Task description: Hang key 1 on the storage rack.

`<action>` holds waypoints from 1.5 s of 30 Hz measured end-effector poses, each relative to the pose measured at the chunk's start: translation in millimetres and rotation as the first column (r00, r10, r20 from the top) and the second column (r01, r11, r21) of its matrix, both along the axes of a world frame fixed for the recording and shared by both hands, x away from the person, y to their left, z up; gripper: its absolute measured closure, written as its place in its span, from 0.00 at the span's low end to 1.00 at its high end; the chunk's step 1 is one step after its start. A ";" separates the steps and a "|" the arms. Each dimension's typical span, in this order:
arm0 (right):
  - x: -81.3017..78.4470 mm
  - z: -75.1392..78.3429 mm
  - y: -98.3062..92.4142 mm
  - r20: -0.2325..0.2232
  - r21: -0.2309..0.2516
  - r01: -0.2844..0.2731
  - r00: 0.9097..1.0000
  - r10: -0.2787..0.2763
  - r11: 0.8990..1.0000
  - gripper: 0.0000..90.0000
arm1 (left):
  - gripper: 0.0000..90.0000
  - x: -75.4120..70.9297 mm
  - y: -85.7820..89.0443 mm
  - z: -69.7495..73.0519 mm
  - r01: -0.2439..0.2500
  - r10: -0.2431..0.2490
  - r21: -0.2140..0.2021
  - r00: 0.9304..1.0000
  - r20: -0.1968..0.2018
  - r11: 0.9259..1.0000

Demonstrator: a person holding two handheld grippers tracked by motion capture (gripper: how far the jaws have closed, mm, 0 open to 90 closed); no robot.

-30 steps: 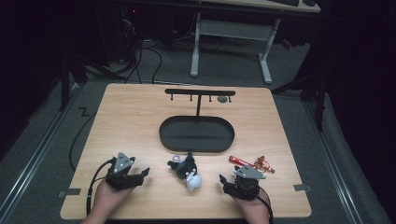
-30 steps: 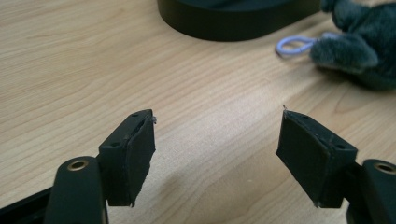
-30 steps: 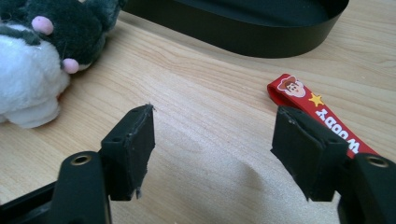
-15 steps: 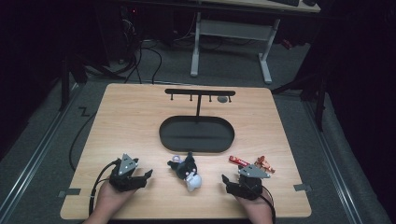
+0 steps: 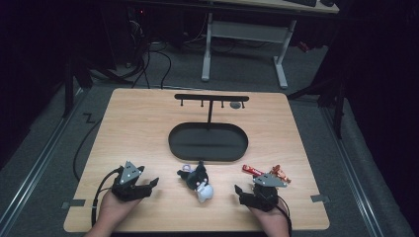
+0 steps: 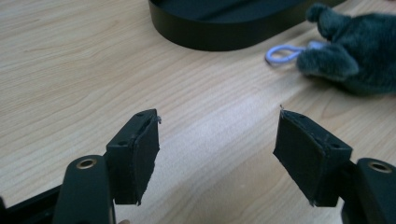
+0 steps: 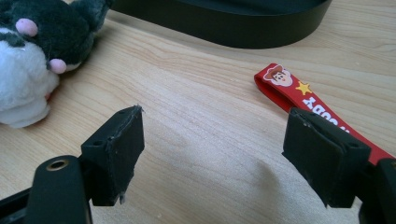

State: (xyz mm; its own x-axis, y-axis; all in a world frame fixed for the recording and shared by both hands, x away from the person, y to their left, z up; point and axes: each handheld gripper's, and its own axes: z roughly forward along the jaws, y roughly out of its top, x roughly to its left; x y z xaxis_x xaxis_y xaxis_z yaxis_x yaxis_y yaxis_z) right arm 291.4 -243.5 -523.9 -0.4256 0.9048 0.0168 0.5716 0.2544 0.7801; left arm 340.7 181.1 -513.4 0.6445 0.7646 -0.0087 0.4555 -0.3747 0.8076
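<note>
Both hand-held grippers idle, nothing picked up yet.

My left hand-held gripper (image 5: 148, 183) and right hand-held gripper (image 5: 240, 190) sit released, jaws wide, at the lower frame. The plush toy (image 5: 199, 180) lies mid-bottom on the surface (image 5: 138, 128), long axis slanting toward the empty black tray (image 5: 208, 141). The red strap (image 7: 299, 99) lies at right, untouched; everything remains, I judge.

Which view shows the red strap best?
The right gripper view: the red strap lies flat on the table close up, its cartoon face, star and lettering visible, its near end hidden behind one jaw. In the high view it is a small red strip. The left gripper view points elsewhere.
</note>
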 end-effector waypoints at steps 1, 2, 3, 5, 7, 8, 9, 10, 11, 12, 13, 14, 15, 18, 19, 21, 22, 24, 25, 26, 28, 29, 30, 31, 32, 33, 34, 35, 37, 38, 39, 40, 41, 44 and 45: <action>-0.2 0.0 -0.5 0.002 -0.001 0.002 1.000 -0.002 1.000 0.22 | 0.35 0.0 0.0 0.0 0.000 0.000 0.000 1.000 0.000 1.000; 0.0 -0.1 -1.2 0.003 -0.006 -0.001 1.000 0.001 1.000 0.22 | 0.35 3.9 -0.1 2.7 0.000 -0.001 0.036 1.000 0.011 0.999; 0.0 -0.1 -1.2 0.003 -0.006 -0.001 1.000 0.001 1.000 0.22 | 0.35 3.9 -0.1 2.7 0.000 -0.001 0.036 1.000 0.011 0.999; 0.3 -0.4 -2.4 -0.004 -0.010 0.003 1.000 -0.003 1.000 0.22 | 0.35 5.5 -0.6 0.9 -0.010 0.007 0.081 0.999 0.036 0.997; 0.4 -0.2 -3.5 -0.015 -0.016 0.011 1.000 -0.011 1.000 0.21 | 0.35 4.0 2.1 -8.9 -0.025 0.024 0.052 1.000 0.018 0.998; 0.1 -0.2 -3.6 -0.016 -0.022 0.011 1.000 -0.011 1.000 0.21 | 0.35 4.0 1.5 -9.3 -0.015 0.015 0.062 1.000 0.004 0.998; 0.2 -0.3 -3.9 -0.015 -0.026 0.008 1.000 -0.008 1.000 0.21 | 0.35 3.2 0.3 -7.8 -0.006 0.006 0.073 1.000 0.011 0.997; 0.3 -0.6 -3.9 -0.016 -0.028 0.007 1.000 -0.007 1.000 0.20 | 0.35 1.6 -0.1 -6.1 -0.004 0.002 0.078 1.000 0.029 0.997; 0.4 -0.9 -3.5 -0.019 -0.031 0.006 1.000 -0.007 0.999 0.20 | 0.35 0.4 0.1 -5.3 -0.002 -0.001 0.073 0.999 0.039 0.997; 0.5 -1.4 -3.1 -0.023 -0.035 0.004 1.000 -0.005 0.999 0.20 | 0.36 -0.4 0.7 -4.8 0.004 -0.006 0.067 0.999 0.036 0.998; 0.5 -1.8 -2.6 -0.031 -0.035 0.006 0.999 -0.007 0.999 0.20 | 0.36 -1.1 0.8 -4.9 0.008 -0.010 0.062 0.999 0.039 0.998; 0.6 -2.2 -2.3 -0.040 -0.035 0.001 0.999 -0.003 0.999 0.20 | 0.36 -1.8 1.1 -4.8 0.017 -0.020 0.067 0.999 0.043 0.998; 0.4 -2.2 -1.6 -0.052 -0.031 0.006 0.999 -0.007 1.000 0.20 | 0.36 -2.1 0.8 -5.2 0.024 -0.027 0.071 0.998 0.048 0.997; 0.5 -1.2 0.7 -0.078 -0.040 0.002 0.997 -0.005 0.999 0.20 | 0.36 -1.1 1.7 -6.5 0.032 -0.037 0.077 0.998 0.052 0.996; 1.3 -0.4 1.1 -0.085 -0.045 0.001 0.996 -0.005 0.999 0.20 | 0.36 -1.1 1.7 -6.5 0.032 -0.037 0.077 0.998 0.052 0.996; 2.4 0.9 1.2 -0.093 -0.055 0.000 0.996 -0.005 0.999 0.20 | 0.36 -0.2 3.1 -7.2 0.036 -0.039 0.074 0.998 0.051 0.997; 3.7 3.6 1.5 -0.106 -0.062 0.007 0.994 -0.013 0.998 0.20 | 0.35 -0.3 3.5 -8.1 0.037 -0.042 0.080 0.998 0.056 0.996; 4.0 6.6 1.6 -0.116 -0.077 0.011 0.993 -0.020 0.997 0.20 | 0.35 -0.5 4.0 -8.2 0.040 -0.045 0.084 0.997 0.059 0.996; 4.1 7.8 1.6 -0.122 -0.077 0.013 0.992 -0.023 0.997 0.20 | 0.35 -0.6 4.2 -8.2 0.040 -0.045 0.083 0.997 0.059 0.996; 4.4 9.3 1.7 -0.129 -0.081 0.015 0.991 -0.025 0.997 0.20 | 0.35 -0.8 4.2 -8.2 0.043 -0.047 0.081 0.997 0.059 0.996; 4.2 12.4 2.2 -0.146 -0.095 0.016 0.989 -0.029 0.995 0.20 | 0.34 -1.6 3.9 -7.9 0.047 -0.053 0.088 0.997 0.063 0.995; 4.2 12.4 2.2 -0.146 -0.095 0.016 0.989 -0.029 0.995 0.20 | 0.34 -1.6 3.9 -7.9 0.047 -0.053 0.088 0.997 0.063 0.995; 4.3 14.7 2.9 -0.170 -0.108 0.009 0.985 -0.027 0.994 0.20 | 0.34 -2.2 3.8 -7.8 0.051 -0.057 0.091 0.996 0.066 0.995; 4.4 15.2 3.1 -0.178 -0.110 0.006 0.984 -0.026 0.994 0.20 | 0.34 -2.4 3.9 -7.7 0.053 -0.059 0.092 0.996 0.065 0.994; 4.3 15.9 3.5 -0.193 -0.114 0.003 0.981 -0.025 0.993 0.20 | 0.34 -2.6 3.9 -7.6 0.053 -0.059 0.092 0.996 0.065 0.994; 4.4 16.5 3.9 -0.203 -0.121 -0.001 0.979 -0.024 0.993 0.20 | 0.34 -2.7 4.0 -7.6 0.053 -0.059 0.092 0.996 0.065 0.994; 4.7 17.3 4.5 -0.211 -0.129 -0.004 0.977 -0.023 0.992 0.20 | 0.34 -2.7 3.9 -7.8 0.052 -0.058 0.089 0.996 0.064 0.995; 4.8 17.7 4.8 -0.215 -0.132 -0.008 0.976 -0.021 0.991 0.20 | 0.34 -2.7 4.1 -7.9 0.052 -0.058 0.090 0.996 0.064 0.995; 5.4 19.2 5.6 -0.229 -0.137 -0.015 0.973 -0.017 0.990 0.20 | 0.34 -2.6 4.3 -8.0 0.051 -0.057 0.091 0.996 0.064 0.995; 5.9 20.1 6.1 -0.237 -0.142 -0.019 0.971 -0.015 0.990 0.20 | 0.34 -2.4 4.6 -8.3 0.051 -0.057 0.093 0.996 0.062 0.994; 6.3 20.4 6.4 -0.240 -0.145 -0.022 0.971 -0.013 0.989 0.20 | 0.34 -2.4 4.7 -8.4 0.050 -0.056 0.094 0.996 0.064 0.994; 6.8 20.9 6.9 -0.246 -0.149 -0.024 0.969 -0.014 0.989 0.20 | 0.34 -2.4 4.9 -8.3 0.050 -0.057 0.094 0.996 0.063 0.994; 7.2 21.3 7.4 -0.254 -0.152 -0.026 0.967 -0.013 0.988 0.21 | 0.34 -2.4 5.2 -8.2 0.051 -0.057 0.094 0.996 0.062 0.994; 7.8 21.6 8.9 -0.271 -0.156 -0.036 0.963 -0.008 0.987 0.20 | 0.34 -2.4 5.2 -8.4 0.053 -0.059 0.094 0.996 0.063 0.994; 7.8 21.6 8.9 -0.271 -0.156 -0.036 0.963 -0.008 0.987 0.20 | 0.34 -2.4 5.2 -8.4 0.053 -0.059 0.094 0.996 0.063 0.994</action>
